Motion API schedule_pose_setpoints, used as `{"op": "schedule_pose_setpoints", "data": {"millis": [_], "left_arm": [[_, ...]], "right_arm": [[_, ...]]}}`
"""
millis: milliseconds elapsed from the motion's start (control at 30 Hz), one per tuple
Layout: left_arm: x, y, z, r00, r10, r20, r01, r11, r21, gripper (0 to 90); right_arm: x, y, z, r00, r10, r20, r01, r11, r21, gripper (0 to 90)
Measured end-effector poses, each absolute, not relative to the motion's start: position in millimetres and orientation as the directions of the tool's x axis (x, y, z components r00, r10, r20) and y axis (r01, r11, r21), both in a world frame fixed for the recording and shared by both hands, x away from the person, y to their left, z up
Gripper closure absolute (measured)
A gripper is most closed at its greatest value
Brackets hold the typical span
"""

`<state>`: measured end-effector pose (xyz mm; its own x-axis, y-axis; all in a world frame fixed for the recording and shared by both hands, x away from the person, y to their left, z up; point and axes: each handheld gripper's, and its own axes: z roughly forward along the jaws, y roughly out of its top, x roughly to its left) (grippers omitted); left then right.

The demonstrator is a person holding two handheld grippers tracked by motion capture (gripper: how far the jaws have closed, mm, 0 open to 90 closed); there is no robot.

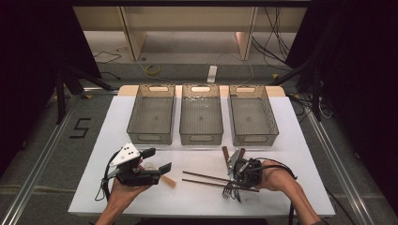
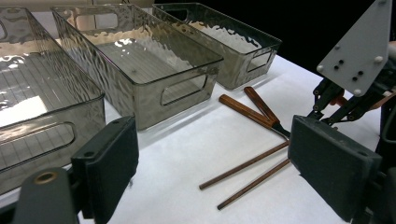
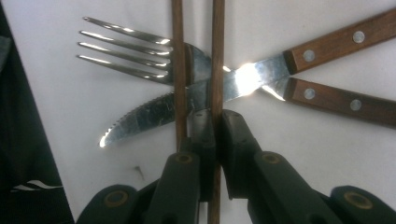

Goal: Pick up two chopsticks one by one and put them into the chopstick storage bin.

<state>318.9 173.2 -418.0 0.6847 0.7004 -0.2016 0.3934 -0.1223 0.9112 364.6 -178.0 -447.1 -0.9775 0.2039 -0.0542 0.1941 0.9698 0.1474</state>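
My right gripper (image 3: 215, 116) is shut on one thin brown chopstick (image 3: 216, 56); a second chopstick (image 3: 177, 46) runs alongside its left jaw. Under both lie a steel fork (image 3: 126, 51) and a serrated knife (image 3: 144, 116), crossed, their wooden handles (image 3: 341, 42) pointing right. From above, that right gripper (image 1: 235, 180) sits at the front right over the chopsticks (image 1: 206, 177) and fork (image 1: 227, 190). My left gripper (image 1: 157, 160) is at the front left, open and holding nothing. In its own view the left gripper (image 2: 219, 163) has its jaws wide apart, facing the cutlery.
Three grey see-through bins stand in a row at the back: left (image 1: 151, 137), middle (image 1: 201, 138), right (image 1: 253, 138). A short light-brown wooden piece (image 1: 169, 181) lies by the left gripper. The white tabletop (image 1: 197, 201) ends close to the person.
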Motion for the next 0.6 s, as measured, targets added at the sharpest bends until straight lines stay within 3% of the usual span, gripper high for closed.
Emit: {"op": "schedule_pose_setpoints", "data": {"millis": [200, 600], "left_arm": [[319, 173, -417, 0.684, 0.7, -0.205, 0.395, -0.12, 0.911, 16.0], [319, 162, -416, 0.691, 0.679, -0.247, 0.428, -0.108, 0.897, 16.2]], "right_arm": [[364, -183, -437, -0.967, 0.243, -0.078, 0.225, 0.956, 0.187, 85.4], [362, -183, -417, -0.923, 0.376, -0.081, 0.311, 0.853, 0.419, 85.5]]}}
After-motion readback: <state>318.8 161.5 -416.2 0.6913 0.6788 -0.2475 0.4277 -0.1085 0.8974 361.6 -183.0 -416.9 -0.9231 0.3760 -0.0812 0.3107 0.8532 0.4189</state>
